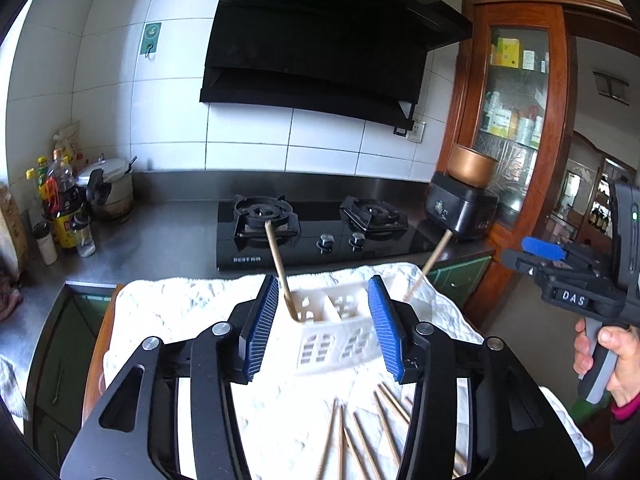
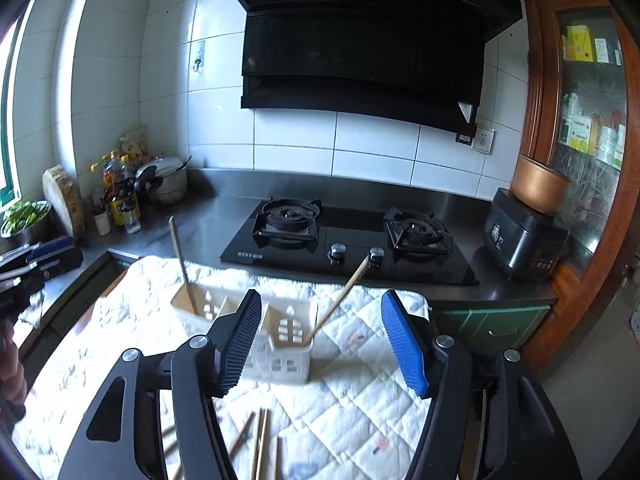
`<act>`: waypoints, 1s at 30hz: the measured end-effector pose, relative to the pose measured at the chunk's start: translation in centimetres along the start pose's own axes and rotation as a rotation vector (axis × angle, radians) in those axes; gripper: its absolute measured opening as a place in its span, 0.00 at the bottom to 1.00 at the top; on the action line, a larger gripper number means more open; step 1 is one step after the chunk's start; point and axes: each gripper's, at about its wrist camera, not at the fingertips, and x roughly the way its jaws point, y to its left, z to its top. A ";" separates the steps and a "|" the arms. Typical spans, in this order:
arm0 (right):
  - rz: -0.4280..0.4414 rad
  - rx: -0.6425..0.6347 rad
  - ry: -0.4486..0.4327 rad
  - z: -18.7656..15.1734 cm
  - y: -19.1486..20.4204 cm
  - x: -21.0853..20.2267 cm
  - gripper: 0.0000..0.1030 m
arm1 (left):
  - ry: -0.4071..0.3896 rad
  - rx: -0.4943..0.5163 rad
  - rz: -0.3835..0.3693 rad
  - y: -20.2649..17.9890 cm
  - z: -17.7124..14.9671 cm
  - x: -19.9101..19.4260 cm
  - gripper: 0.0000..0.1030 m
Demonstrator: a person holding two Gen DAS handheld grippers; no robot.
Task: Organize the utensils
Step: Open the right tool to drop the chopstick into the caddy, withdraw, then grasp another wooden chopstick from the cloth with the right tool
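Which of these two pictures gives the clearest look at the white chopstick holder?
The right wrist view: the white chopstick holder shows its dividers and both standing chopsticks, though one blue pad hides its middle. In the left wrist view the holder is overexposed and blends into the white cloth.

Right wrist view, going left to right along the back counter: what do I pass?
Bottles → lidded pot → left burner → right burner → black cooker with copper pot on top.

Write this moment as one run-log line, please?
left gripper: open, empty | right gripper: open, empty | white holder: two chopsticks standing inside | loose chopsticks: on quilted cloth
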 end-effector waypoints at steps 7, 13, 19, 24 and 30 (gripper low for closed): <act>0.026 -0.013 0.072 -9.0 1.2 -3.0 0.59 | 0.029 -0.020 0.008 0.6 -5.4 -4.5 0.47; 0.053 0.041 0.167 -16.7 1.9 -3.7 0.56 | 0.051 -0.027 0.031 1.0 -9.9 -6.8 0.47; 0.047 0.069 0.244 -22.4 3.0 -3.4 0.46 | 0.095 -0.023 0.052 1.7 -13.9 -7.8 0.47; 0.068 0.085 0.299 -24.7 3.8 -2.4 0.36 | 0.140 -0.062 0.051 2.8 -17.0 -7.9 0.47; 0.084 0.100 0.341 -26.1 4.6 -1.2 0.23 | 0.188 -0.106 0.058 4.2 -19.6 -7.6 0.46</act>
